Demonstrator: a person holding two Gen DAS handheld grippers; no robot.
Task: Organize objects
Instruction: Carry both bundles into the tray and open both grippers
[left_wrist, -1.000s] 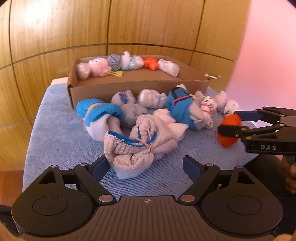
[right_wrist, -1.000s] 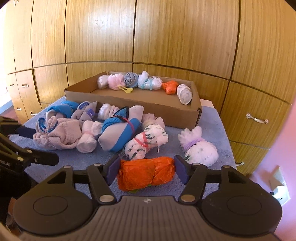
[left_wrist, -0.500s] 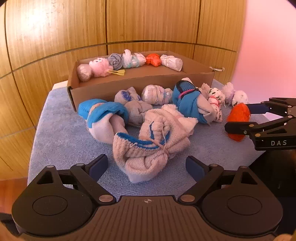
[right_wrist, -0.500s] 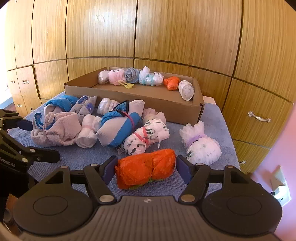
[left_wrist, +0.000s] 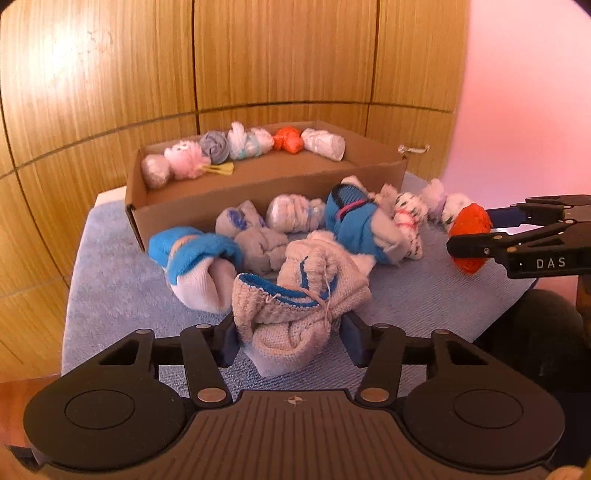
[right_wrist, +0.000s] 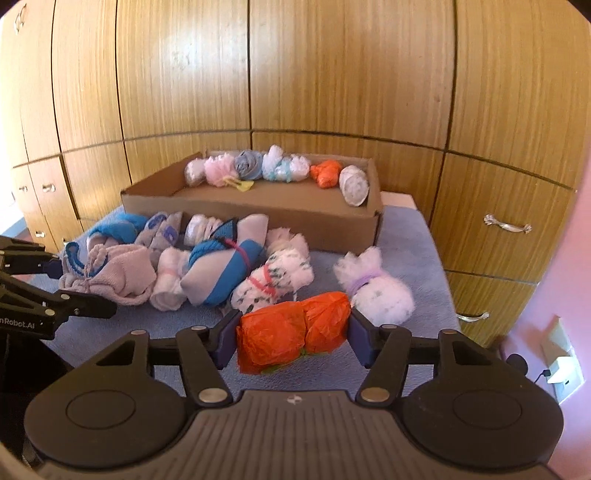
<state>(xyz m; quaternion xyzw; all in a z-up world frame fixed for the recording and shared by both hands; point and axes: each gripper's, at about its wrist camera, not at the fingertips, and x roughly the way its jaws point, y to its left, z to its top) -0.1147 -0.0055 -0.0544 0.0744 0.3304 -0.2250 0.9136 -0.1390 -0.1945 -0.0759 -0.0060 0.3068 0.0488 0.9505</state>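
Note:
My left gripper (left_wrist: 288, 338) is shut on a beige knitted sock bundle with a blue band (left_wrist: 295, 306), at the near edge of the blue towel (left_wrist: 110, 280). My right gripper (right_wrist: 291, 338) is shut on an orange sock bundle (right_wrist: 291, 330) and holds it above the towel (right_wrist: 406, 236); it also shows in the left wrist view (left_wrist: 469, 236). A cardboard box (left_wrist: 229, 192) at the back holds several rolled bundles along its far wall. More bundles lie in a row before the box, among them a blue and grey one (right_wrist: 225, 266).
Wooden cabinet doors with metal handles (right_wrist: 508, 225) stand behind and to the right. A white fluffy bundle with a purple tie (right_wrist: 373, 288) lies just beyond the orange one. A pink wall with a socket (right_wrist: 561, 365) is at far right.
My left gripper closed its fingers onto the beige bundle. My right gripper lifted the orange bundle off the towel.

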